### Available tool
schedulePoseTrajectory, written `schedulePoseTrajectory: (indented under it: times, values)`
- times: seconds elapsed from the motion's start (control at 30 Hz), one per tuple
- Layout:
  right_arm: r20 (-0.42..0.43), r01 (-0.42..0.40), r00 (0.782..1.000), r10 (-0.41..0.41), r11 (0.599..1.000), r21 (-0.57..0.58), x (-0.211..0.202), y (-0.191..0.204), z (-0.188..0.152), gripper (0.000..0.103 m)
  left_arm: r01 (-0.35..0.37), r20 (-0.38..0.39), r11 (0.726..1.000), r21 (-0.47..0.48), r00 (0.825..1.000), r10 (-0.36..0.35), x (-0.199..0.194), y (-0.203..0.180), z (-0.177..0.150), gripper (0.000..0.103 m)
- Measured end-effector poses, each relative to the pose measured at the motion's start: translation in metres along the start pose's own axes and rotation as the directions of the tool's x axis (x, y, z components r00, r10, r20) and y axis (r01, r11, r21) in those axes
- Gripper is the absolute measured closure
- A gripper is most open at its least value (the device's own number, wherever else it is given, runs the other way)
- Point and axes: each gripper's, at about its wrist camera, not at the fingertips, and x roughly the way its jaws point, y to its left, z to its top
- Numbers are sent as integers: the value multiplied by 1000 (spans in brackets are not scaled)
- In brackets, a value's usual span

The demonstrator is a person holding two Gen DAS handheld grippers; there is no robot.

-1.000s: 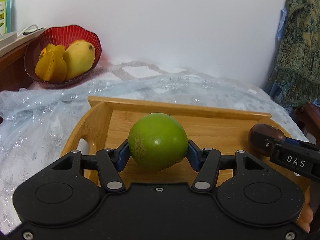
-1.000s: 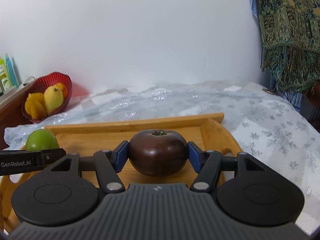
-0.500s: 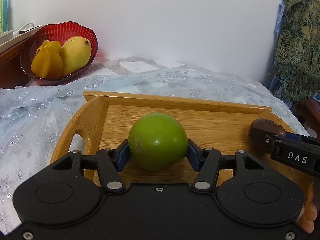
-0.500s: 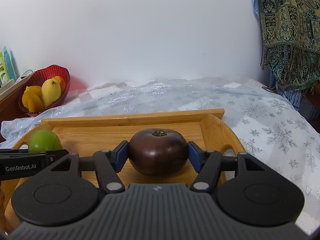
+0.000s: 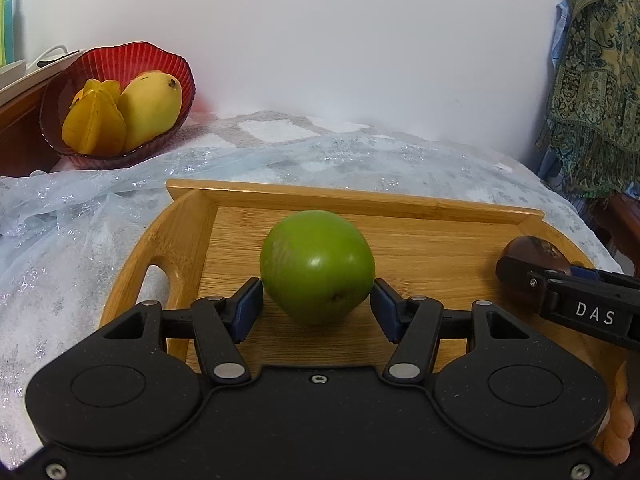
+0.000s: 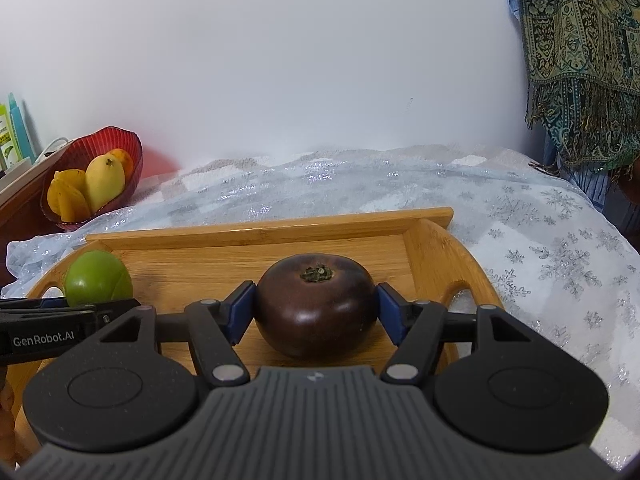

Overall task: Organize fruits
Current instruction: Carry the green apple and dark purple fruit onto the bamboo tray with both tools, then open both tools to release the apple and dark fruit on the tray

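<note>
In the red bowl (image 6: 132, 152), an orange fruit (image 6: 123, 159) peeks out behind the mango (image 6: 105, 178), so you see only a bit of it. A yellow star fruit (image 6: 68, 200) leans next to the mango. From your left camera, the dark fruit (image 5: 528, 250) is half hidden behind a finger of your other tool, which runs off the right edge. A bit of your hand (image 5: 620, 424) shows at the bottom right corner, cut off.

The green fruit (image 5: 316, 264) sits on the floor of the wooden tray (image 5: 344, 200), near the tray's left end by the handle hole. It is right between the fingers of your left gripper (image 5: 316, 300). The blue pads (image 5: 246, 308) are about half open and sit right at its sides. You cannot tell if they press on it or only touch.

The dark fruit sits on the tray floor near the right end, stem up, by the right handle hole. It is between the fingers of your right gripper (image 6: 316, 304). Those jaws are opening, and the pads look just off its skin.

The tray lies on a shiny, pale cloth (image 5: 60, 240). The bowl stands well apart, past the tray's far left corner.
</note>
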Motion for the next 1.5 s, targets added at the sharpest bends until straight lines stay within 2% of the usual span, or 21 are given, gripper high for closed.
schedulePoseTrajectory:
  times: [0.17,0.27,0.57,0.8,0.9,1.07,1.5]
  values:
    - [1,-10,1000,10,1000,-4,-1,0,0,31,-4,0,1000,7,1000,4,-1,-1,-1,36]
    - [-1,-15,1000,15,1000,-7,-1,0,0,26,-7,-1,1000,9,1000,7,-1,-1,-1,29]
    - [4,-5,1000,5,1000,-2,-2,0,1,17,-5,-7,1000,2,1000,5,0,1,-1,16]
    - [2,-3,1000,3,1000,-1,-4,-1,1,11,-17,2,1000,-1,1000,17,-3,1,-1,13]
    - [6,-2,1000,2,1000,-2,-5,-1,1,7,-20,1,1000,-7,1000,20,-4,2,-1,5]
    - [15,-3,1000,3,1000,-7,-8,-1,2,1,-13,-1,1000,-2,1000,13,-6,1,0,2]
    - [63,8,998,-8,1000,11,-25,-1,5,0,-6,5,1000,-17,1000,6,-21,0,-3,1]
